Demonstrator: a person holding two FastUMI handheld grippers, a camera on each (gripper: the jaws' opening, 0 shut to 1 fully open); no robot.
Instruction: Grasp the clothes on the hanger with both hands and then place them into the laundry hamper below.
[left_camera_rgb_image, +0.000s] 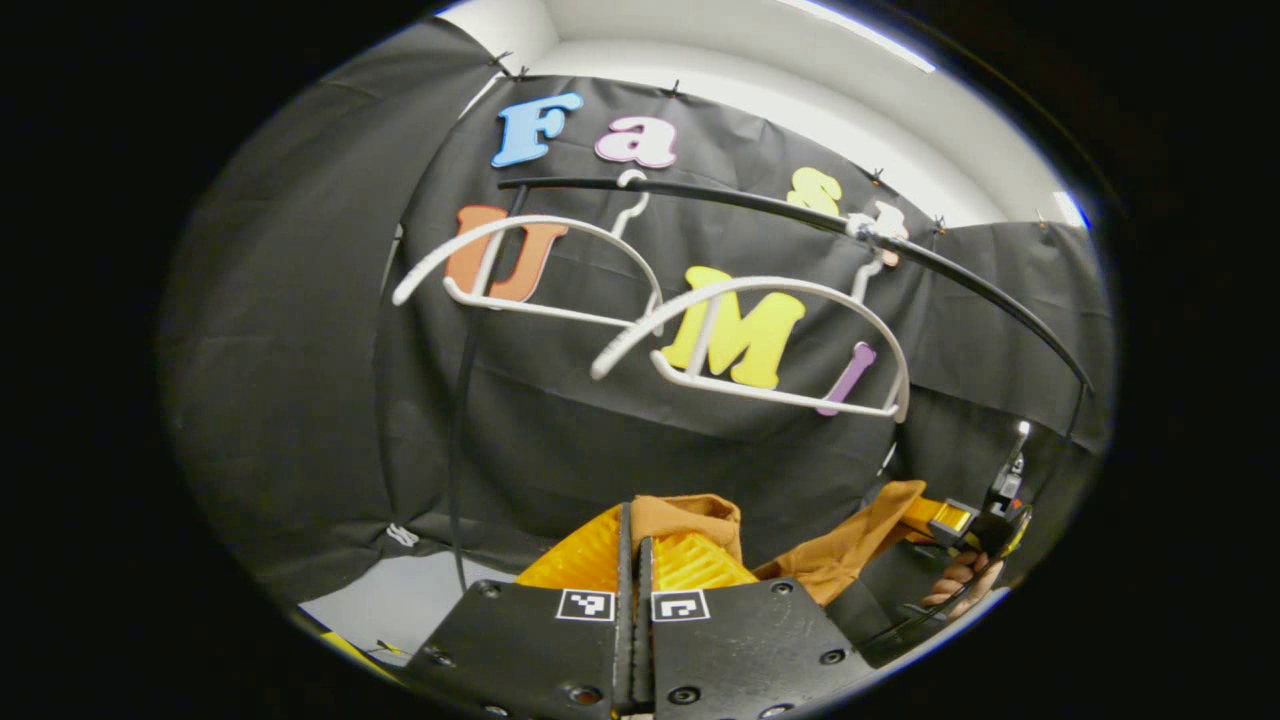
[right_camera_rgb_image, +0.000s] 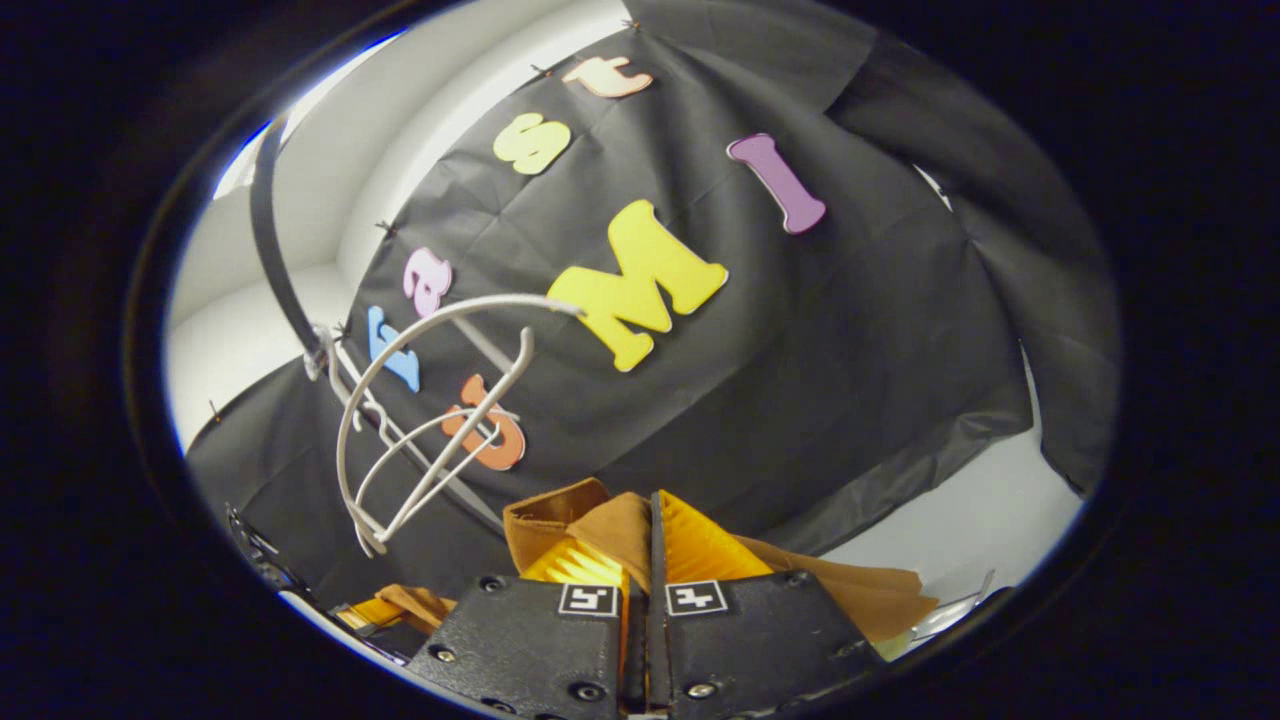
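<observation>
Brown cloth is pinched in both of my grippers: the garment (left_camera_rgb_image: 690, 515) bunches up between the fingers of my left gripper (left_camera_rgb_image: 634, 560) at 6 o'clock in the left gripper view, the two fingers pressed nearly together with the fabric caught between them. From there the cloth runs off toward 4 o'clock, where my right gripper (left_camera_rgb_image: 965, 522) and the hand (left_camera_rgb_image: 960, 580) holding it grip its far end. In the right gripper view the same brown garment (right_camera_rgb_image: 600, 525) folds over the fingers of my right gripper (right_camera_rgb_image: 650, 560) at 6 o'clock, clamped narrow on it, and a flap trails out toward 4 o'clock. Above me, in the left gripper view, two bare white hangers (left_camera_rgb_image: 745, 340) hang from a dark rail (left_camera_rgb_image: 760, 205) between 11 and 2 o'clock, well apart from the cloth. In the right gripper view the hangers (right_camera_rgb_image: 420, 420) sit at 9 o'clock. I cannot see the hamper.
</observation>
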